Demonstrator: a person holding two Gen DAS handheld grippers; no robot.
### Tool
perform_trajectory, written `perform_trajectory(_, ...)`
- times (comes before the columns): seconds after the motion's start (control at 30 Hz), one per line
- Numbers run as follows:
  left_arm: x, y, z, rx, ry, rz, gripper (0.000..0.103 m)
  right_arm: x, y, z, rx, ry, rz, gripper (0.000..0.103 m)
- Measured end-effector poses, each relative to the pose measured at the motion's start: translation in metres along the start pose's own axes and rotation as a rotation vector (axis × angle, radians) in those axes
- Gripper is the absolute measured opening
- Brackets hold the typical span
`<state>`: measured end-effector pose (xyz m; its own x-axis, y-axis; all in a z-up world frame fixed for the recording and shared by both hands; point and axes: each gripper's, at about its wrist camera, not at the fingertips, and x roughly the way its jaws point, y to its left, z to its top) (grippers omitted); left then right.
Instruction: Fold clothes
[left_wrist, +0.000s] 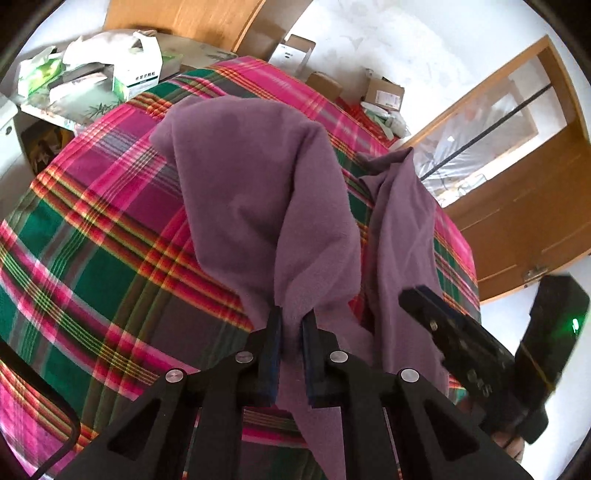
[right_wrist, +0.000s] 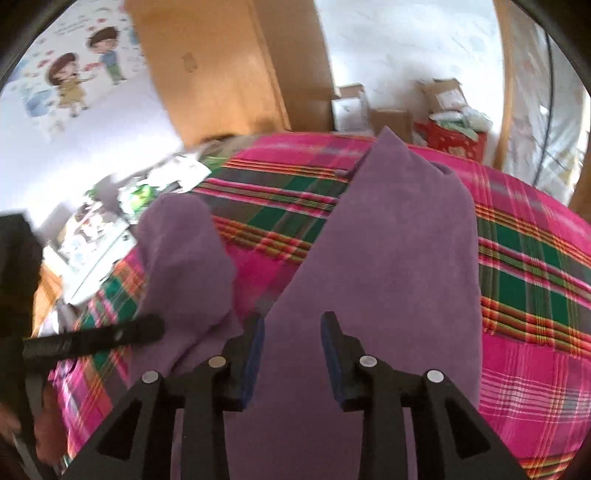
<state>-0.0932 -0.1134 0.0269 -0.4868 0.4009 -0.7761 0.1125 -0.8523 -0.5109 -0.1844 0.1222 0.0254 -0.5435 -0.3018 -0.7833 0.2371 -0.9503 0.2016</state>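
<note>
Spread over the plaid bedcover (left_wrist: 92, 266), the purple garment (left_wrist: 258, 192) is pinched by the left gripper (left_wrist: 293, 325), so a bunched fold could be dragged crooked. From the right wrist, the right gripper (right_wrist: 291, 325) is seen with jaws apart above the cloth, which could slump unheld.

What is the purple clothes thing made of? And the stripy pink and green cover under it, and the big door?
The purple garment looks like soft fleece or brushed knit: matte, slightly fuzzy, hanging in thick rounded folds. The plaid bed cover seems a thin woven cotton-like cloth: crisp woven stripes, lying flat, no sheen. The door looks like varnished wood or wood veneer: orange-brown with a faint gloss, though grain is hard to see.
</note>
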Motion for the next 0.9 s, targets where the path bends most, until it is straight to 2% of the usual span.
perform_trajectory(0.13, 0.001, 0.000, 0.000, 0.002, -0.001, -0.004, 0.010, 0.015, 0.004, 0.009, 0.004, 0.019, -0.049, 0.033)
perform_trajectory(0.27, 0.000, 0.003, -0.003, -0.017, 0.000, -0.010, 0.010, 0.026, 0.013, 0.017, -0.019, 0.057, -0.055, 0.033)
perform_trajectory(0.33, 0.000, 0.002, -0.005, -0.018, 0.000, -0.013, 0.010, 0.035, 0.014, 0.020, -0.009, 0.092, -0.098, 0.033)
perform_trajectory(0.37, 0.000, 0.001, -0.006, -0.014, 0.003, -0.011, 0.010, 0.038, 0.013, 0.020, 0.000, 0.100, -0.123, 0.029)
perform_trajectory(0.4, 0.000, 0.001, -0.007, -0.017, 0.003, -0.011, 0.010, 0.040, 0.011, 0.020, 0.010, 0.106, -0.143, 0.019)
perform_trajectory(0.5, -0.001, 0.000, -0.009, -0.024, 0.006, -0.014, 0.010, 0.038, 0.001, 0.018, 0.052, 0.113, -0.147, 0.004)
perform_trajectory(0.67, -0.004, 0.000, -0.012, -0.035, 0.002, -0.015, 0.010, 0.001, -0.012, 0.015, 0.066, 0.014, -0.152, 0.002)
perform_trajectory(0.9, -0.015, 0.005, -0.015, -0.071, -0.018, -0.026, 0.010, -0.062, -0.041, 0.009, 0.147, -0.106, -0.167, 0.002)
